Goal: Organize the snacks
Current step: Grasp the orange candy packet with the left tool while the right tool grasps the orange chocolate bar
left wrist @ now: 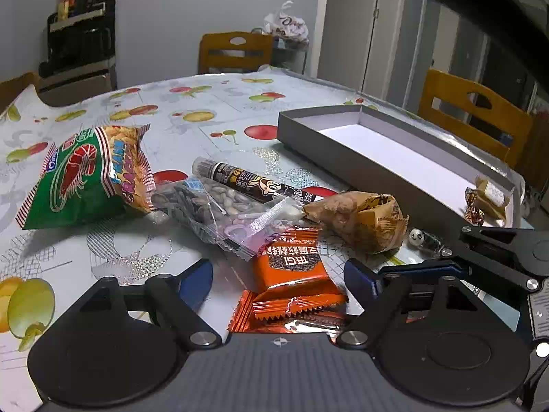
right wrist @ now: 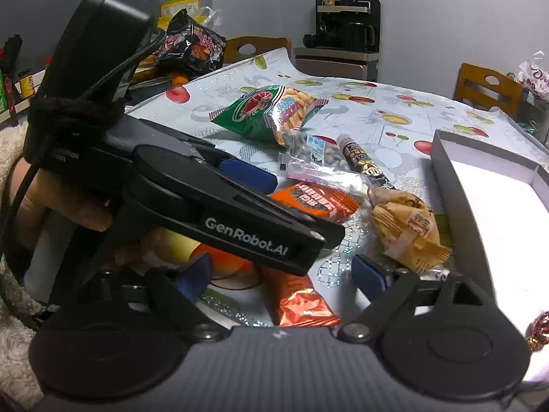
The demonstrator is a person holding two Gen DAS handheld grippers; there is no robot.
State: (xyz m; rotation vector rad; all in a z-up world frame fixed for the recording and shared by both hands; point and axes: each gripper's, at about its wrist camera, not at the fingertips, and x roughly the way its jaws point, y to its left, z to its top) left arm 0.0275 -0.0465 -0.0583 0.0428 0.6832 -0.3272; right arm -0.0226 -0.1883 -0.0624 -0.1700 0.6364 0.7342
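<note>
L gripper (left wrist: 278, 274) jaws apart astride orange packet (left wrist: 291, 267), pads off it. R gripper (right wrist: 284, 274) apart over second orange packet (right wrist: 298, 302); box (left wrist: 343, 144) at 2 o'clock.

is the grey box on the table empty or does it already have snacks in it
Nearly empty. The grey box shows a mostly bare white floor, with only a couple of small wrapped candies in its near corner.

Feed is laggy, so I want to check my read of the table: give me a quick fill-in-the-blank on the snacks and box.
1. The prawn cracker bag is mostly ____ in colour.
2. The grey box has a ____ inside.
3. An ____ packet lies between the left gripper fingers.
4. The brown paper-wrapped snack lies ____ the box.

Missing: green; white; orange; outside
</note>
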